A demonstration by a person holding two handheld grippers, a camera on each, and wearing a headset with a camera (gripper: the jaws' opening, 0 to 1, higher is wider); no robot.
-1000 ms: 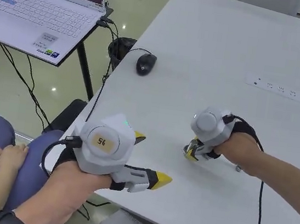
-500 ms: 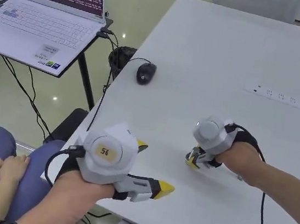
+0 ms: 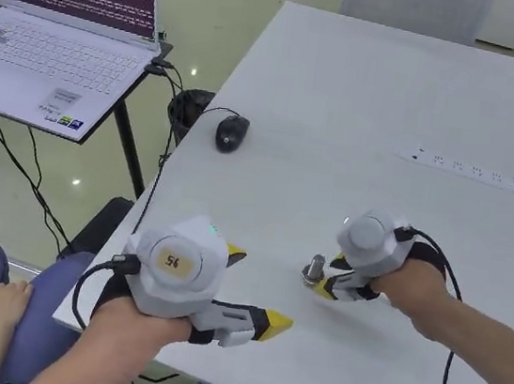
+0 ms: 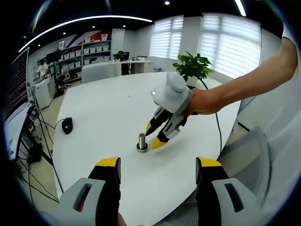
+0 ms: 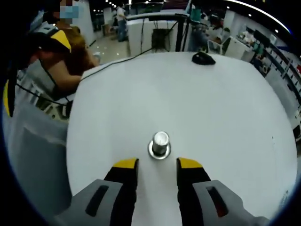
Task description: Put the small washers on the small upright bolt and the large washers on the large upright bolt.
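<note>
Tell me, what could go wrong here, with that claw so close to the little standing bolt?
1. The right claw is open, its tips right beside the bolt. The bolt looks to stand loose on the table, so a small nudge might topple or slide it.
2. The left claw hangs open near the table's edge, facing the bolt. If it moved in while the right one is there, the two might bump.

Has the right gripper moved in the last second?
Yes. The right gripper backed rightward off the upright bolt, farther from the mouse.
</note>
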